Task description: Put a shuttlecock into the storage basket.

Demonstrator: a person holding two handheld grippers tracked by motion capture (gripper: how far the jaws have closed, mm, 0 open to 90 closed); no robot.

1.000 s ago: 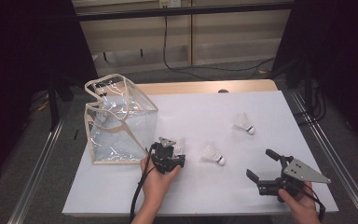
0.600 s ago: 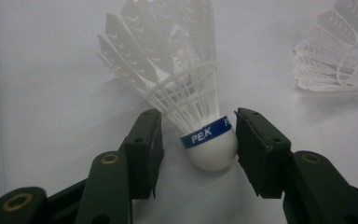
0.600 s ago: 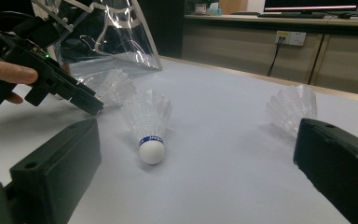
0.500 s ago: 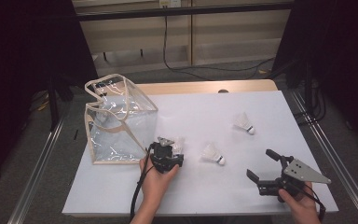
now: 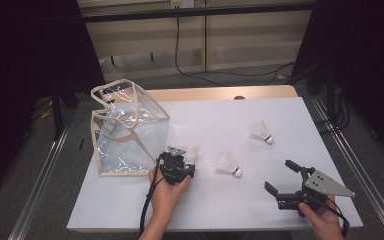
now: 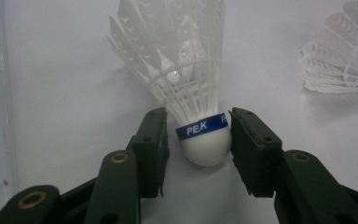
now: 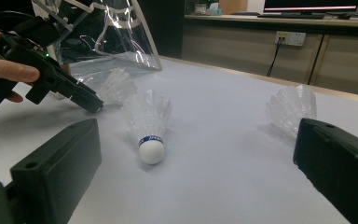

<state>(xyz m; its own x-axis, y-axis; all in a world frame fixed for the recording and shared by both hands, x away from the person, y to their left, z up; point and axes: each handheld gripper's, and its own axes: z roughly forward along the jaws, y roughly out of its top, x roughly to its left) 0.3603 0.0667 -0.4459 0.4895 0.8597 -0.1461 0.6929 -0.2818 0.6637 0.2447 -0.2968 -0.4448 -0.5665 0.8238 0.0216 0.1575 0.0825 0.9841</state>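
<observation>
The left gripper [image 6: 199, 140] is seen with its two black jaws closing in on the cork of a shuttlecock [image 6: 186, 79], narrow gaps being left on both sides, so the cork is flanked but not yet pinched; the jaws have just been closing. The shuttlecock is laid on the white table [image 5: 220, 125], close beside the clear bag [image 5: 125, 132], with its long axis directed away from the gripper: the rounded white cork, ringed by a blue band with white letters, is turned toward the jaws, and the feather skirt is fanned away from them. Against the earlier high views nothing is found shifted on the table, and both hands are kept where they were. The feathers are shown white, ribbed and slightly translucent; the cork is smooth and domed. The bag is made of glossy transparent plastic with beige edging and stands as an open box shape. A second shuttlecock [image 5: 228, 164] and a third shuttlecock [image 5: 261, 132] are laid further right. The right gripper [image 5: 282, 176] is held with jaws spread wide, nothing between them
</observation>
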